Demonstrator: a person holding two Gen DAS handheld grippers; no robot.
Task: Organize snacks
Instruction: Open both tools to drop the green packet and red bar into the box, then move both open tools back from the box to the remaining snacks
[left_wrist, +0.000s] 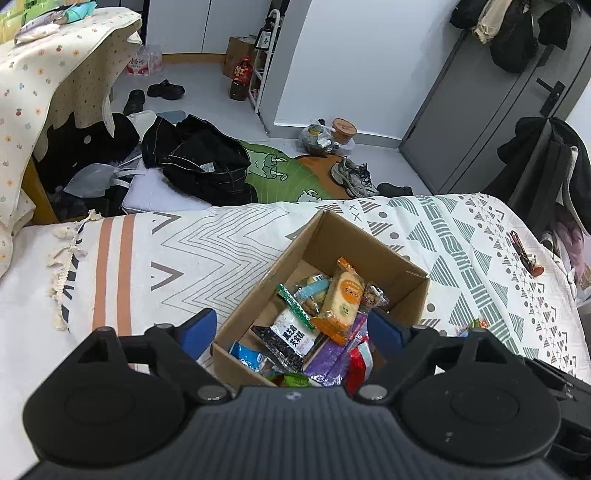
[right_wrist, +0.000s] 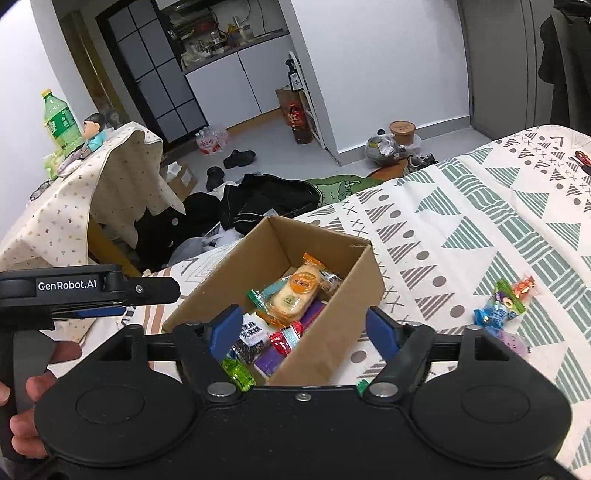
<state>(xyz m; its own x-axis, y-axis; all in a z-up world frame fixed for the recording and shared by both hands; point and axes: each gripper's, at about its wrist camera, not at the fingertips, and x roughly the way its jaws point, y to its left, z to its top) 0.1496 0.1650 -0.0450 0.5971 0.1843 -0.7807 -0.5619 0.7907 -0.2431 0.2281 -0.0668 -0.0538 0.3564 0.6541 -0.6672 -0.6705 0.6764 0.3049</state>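
An open cardboard box (left_wrist: 373, 243) (right_wrist: 332, 350) sits on the patterned bed cover and holds several snack packets, with an orange rice-cracker pack (left_wrist: 341, 299) (right_wrist: 295, 295) on top. My left gripper (left_wrist: 295, 326) is open and empty, hovering over the box's near end. My right gripper (right_wrist: 304, 328) is open and empty, just above the box's near right corner. The left gripper also shows in the right wrist view (right_wrist: 99, 312), at the left beside the box. Several loose snacks (right_wrist: 502, 306) lie on the bed to the right of the box; they show faintly in the left wrist view (left_wrist: 474, 325).
The bed cover (left_wrist: 184, 251) (right_wrist: 461, 229) runs to an edge behind the box. Beyond it the floor holds black clothes (left_wrist: 199, 162), shoes (left_wrist: 354, 177) and bottles. A cloth-draped table (right_wrist: 74, 206) stands at the left. A small red-and-black item (left_wrist: 524, 254) lies at the bed's right.
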